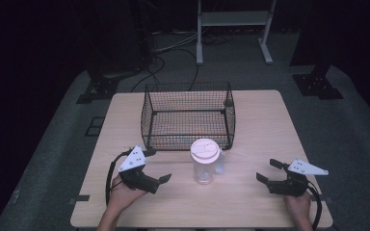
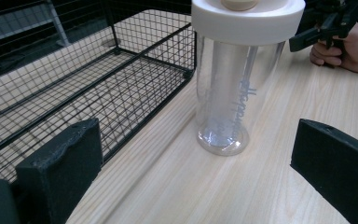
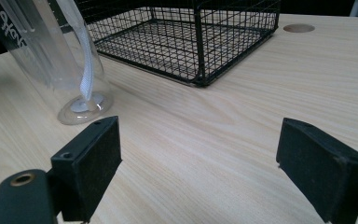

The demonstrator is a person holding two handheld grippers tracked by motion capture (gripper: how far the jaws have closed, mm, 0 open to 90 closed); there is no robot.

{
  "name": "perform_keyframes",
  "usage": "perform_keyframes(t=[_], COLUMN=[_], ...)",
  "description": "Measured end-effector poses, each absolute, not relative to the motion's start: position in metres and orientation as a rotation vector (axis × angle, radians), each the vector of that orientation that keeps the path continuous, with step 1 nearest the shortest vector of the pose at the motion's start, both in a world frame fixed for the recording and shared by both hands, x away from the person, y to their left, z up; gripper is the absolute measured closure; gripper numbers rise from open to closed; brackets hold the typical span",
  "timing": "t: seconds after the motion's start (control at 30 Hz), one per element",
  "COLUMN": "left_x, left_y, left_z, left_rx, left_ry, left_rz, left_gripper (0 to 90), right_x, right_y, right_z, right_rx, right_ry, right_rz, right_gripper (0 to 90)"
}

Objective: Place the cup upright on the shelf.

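A clear plastic bottle (image 1: 204, 166) with a white lid stands upright on the wooden table (image 1: 260, 125), just in front of a black wire basket (image 1: 188, 115). My left gripper (image 1: 158, 166) rests open to the bottle's left, a short way off. In the left gripper view the bottle (image 2: 233, 93) stands ahead between the two wide-apart jaws, and the basket (image 2: 74, 88) is on the left. My right gripper (image 1: 269, 171) is open to the bottle's right. Its view has the bottle's base (image 3: 74, 79) at the left and the basket (image 3: 186, 37) beyond.
The basket holds nothing. A round hole (image 3: 299, 28) is cut in the tabletop past the basket. Bare tabletop lies on both sides of the basket and in front of the bottle. A white metal frame (image 1: 233, 29) and cables sit on the floor behind the table.
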State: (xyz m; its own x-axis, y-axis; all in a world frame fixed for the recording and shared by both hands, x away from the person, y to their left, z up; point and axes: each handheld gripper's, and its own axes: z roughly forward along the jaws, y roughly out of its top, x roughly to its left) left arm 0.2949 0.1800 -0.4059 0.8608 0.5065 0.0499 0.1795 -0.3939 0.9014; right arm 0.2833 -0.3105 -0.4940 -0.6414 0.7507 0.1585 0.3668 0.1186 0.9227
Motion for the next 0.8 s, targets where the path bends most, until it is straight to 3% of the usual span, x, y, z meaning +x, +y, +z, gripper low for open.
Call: perform_keyframes(t=[0.8], left_x=[0.308], left_y=[0.129], left_z=[-0.394], left_rx=[2.081], left_ry=[0.386], left_rz=[0.295], left_gripper=[1.2], right_x=[0.283], right_y=[-0.310], right_z=[-0.494], right_rx=[1.079], right_ry=[2.059], right_rz=[1.541], right_gripper=[12.8])
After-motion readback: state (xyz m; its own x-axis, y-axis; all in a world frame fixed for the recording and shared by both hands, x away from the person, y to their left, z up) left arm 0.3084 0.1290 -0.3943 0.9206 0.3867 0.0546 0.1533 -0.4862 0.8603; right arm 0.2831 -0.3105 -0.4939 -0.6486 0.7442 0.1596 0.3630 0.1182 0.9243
